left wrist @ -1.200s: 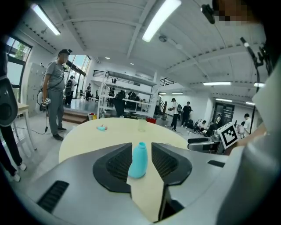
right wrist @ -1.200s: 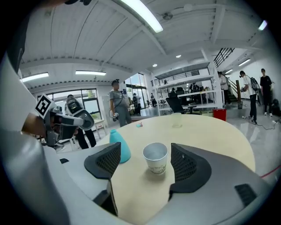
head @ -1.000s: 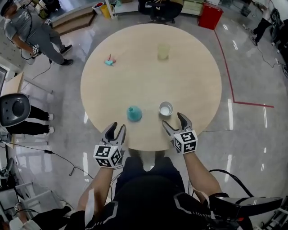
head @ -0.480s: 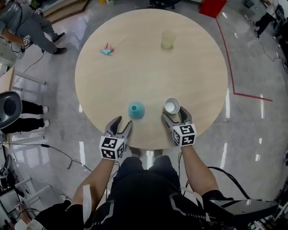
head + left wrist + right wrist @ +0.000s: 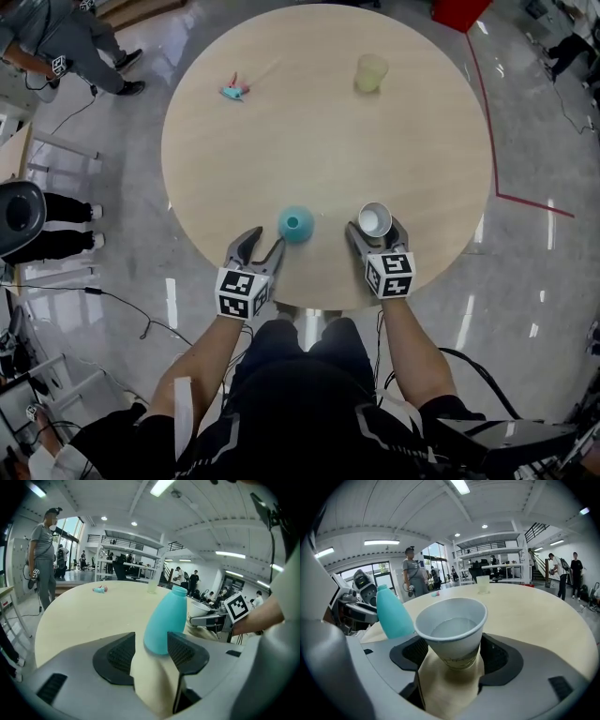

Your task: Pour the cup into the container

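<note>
A white paper cup (image 5: 374,219) with clear liquid stands near the front edge of the round table (image 5: 328,141). My right gripper (image 5: 375,228) is open, one finger on each side of the cup (image 5: 451,627); I see no pad pressing on it. A teal bottle (image 5: 296,224), the container, stands upright left of the cup. My left gripper (image 5: 267,241) is open just before it, the bottle's (image 5: 166,620) base at the mouth of the jaws, nearer the right pad.
A pale yellow cup (image 5: 371,72) stands at the table's far side and a small teal and pink item (image 5: 234,90) lies at the far left. A person (image 5: 56,42) stands beyond the table; a black chair (image 5: 21,217) is on the left.
Both grippers have moved forward over the table's edge. The right one now has the cup between its fingers. The left one has come up to the teal bottle and opened wider.
</note>
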The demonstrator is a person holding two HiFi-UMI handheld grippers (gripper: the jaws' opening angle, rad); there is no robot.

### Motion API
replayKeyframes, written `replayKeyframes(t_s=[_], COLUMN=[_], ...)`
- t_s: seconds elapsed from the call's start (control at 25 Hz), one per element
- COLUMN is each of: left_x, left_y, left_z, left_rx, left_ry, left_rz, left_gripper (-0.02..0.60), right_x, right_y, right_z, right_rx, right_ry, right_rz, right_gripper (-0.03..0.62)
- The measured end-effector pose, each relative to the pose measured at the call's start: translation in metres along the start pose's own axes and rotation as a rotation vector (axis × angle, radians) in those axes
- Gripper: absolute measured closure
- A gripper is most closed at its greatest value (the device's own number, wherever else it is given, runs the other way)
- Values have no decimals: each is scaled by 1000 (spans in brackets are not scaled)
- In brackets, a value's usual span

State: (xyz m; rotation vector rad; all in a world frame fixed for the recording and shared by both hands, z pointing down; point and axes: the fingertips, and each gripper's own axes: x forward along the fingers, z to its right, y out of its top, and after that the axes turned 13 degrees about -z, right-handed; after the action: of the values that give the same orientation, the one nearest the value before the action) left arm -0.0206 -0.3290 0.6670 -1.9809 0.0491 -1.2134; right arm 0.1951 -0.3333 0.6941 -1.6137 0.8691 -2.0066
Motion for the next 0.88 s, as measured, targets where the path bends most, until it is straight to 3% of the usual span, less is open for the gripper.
replayKeyframes(t_s=[0.56, 0.8, 0.88], left_x=[-17, -43, -52], left_y=[19, 37, 42], left_z=[7, 11, 10], left_rx=[41, 29, 23], left_ry=[-47, -65, -58], left_rz=[55, 148, 171], left_gripper=[396, 459, 535], right_x=[-15, -48, -57], right_y=[18, 48, 60], right_z=[-9, -28, -34], right_rx=[-113, -183, -206], right_ry=[-14, -7, -8], right_rz=[-1, -13, -28], right_gripper=[289, 289, 289])
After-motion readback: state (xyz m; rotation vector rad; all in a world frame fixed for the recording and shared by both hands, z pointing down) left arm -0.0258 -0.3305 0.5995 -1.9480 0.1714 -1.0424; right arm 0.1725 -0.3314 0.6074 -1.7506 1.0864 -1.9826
